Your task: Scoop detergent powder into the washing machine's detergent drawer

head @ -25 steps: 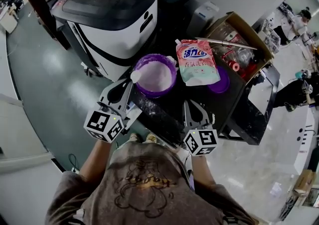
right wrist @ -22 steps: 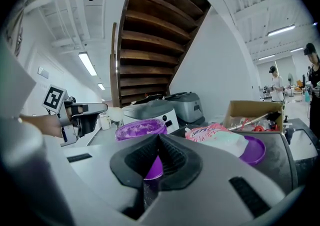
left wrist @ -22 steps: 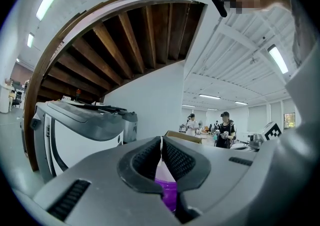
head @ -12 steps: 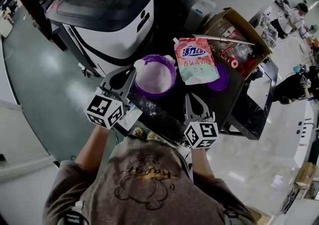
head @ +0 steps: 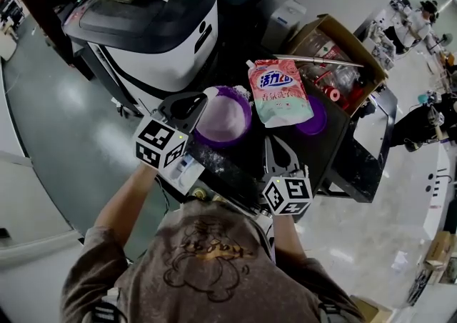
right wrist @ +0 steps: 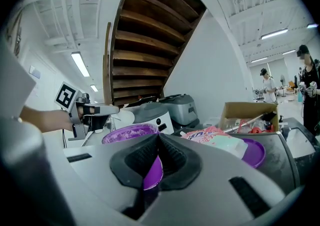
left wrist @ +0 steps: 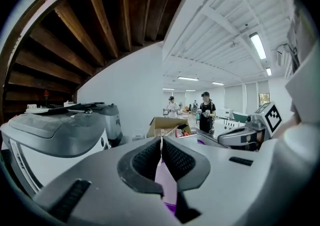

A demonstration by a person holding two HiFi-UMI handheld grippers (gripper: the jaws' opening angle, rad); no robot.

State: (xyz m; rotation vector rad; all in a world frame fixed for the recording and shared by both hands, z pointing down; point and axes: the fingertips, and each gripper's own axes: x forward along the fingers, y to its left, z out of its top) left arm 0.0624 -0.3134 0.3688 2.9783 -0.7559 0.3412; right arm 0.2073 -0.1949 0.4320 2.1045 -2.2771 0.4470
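Clamping scoop (head: 213, 91) (mostly hidden): left gripper (head: 202, 98).

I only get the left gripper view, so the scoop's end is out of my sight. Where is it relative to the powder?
Observer: Head view: the left claw is at the purple bowl's upper-left rim; white powder lies in the bowl.
Operator: Is the scoop dug in?
Observer: Seemingly not: the right gripper view shows the white scoop at about rim height, not buried.
Operator: And the right claw?
Observer: Its own view shows the right claw shut on a thin purple piece.
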